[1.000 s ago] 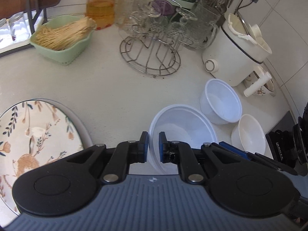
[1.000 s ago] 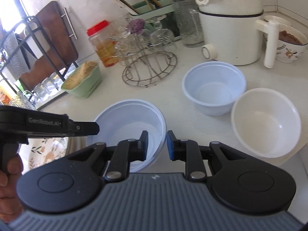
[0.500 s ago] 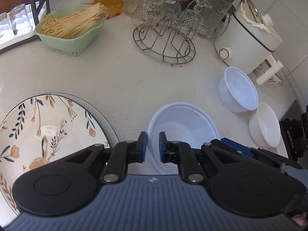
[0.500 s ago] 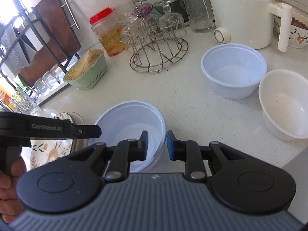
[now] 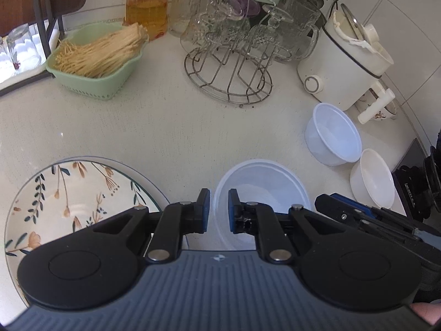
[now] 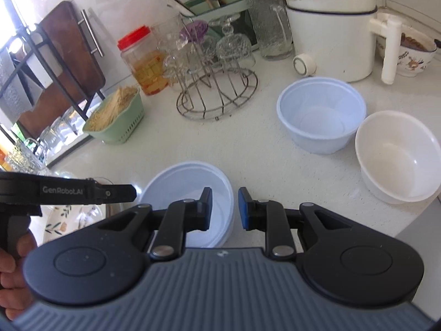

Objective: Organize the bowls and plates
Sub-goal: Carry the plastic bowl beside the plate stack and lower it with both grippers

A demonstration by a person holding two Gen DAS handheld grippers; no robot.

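Left wrist view shows the left gripper (image 5: 218, 209) with its jaws pinched on the near-left rim of the big translucent bowl (image 5: 263, 190), so that one's actually gripped. Right wrist view has the right gripper (image 6: 225, 209) on the same bowl's right rim, one finger inside and one outside; the gap looks narrow, but I honestly can't tell if the pads are pressing on the wall or just straddling it. So both hands are on one bowl, sitting at about 6 o'clock on the white counter (image 5: 154, 127). Progress-wise I'd say it's early: nothing is nested yet as far as I can see. The blue-white bowl (image 6: 321, 114) and the white bowl (image 6: 397, 155) sit touching or nearly so, off at roughly 2 o'clock from the held bowl, each on its own. The floral plate (image 5: 69, 207) is at 9 o'clock in the left view, and there seems to be a grey rim under it, maybe a second plate, so the plates might already be stacked, not sure. Still left, my guess: getting the three bowls into one stack, probably smaller into bigger, and parking that near the plate. The glass rack (image 5: 228, 80) and green basket (image 5: 96, 63) at 12 o'clock are just clutter.
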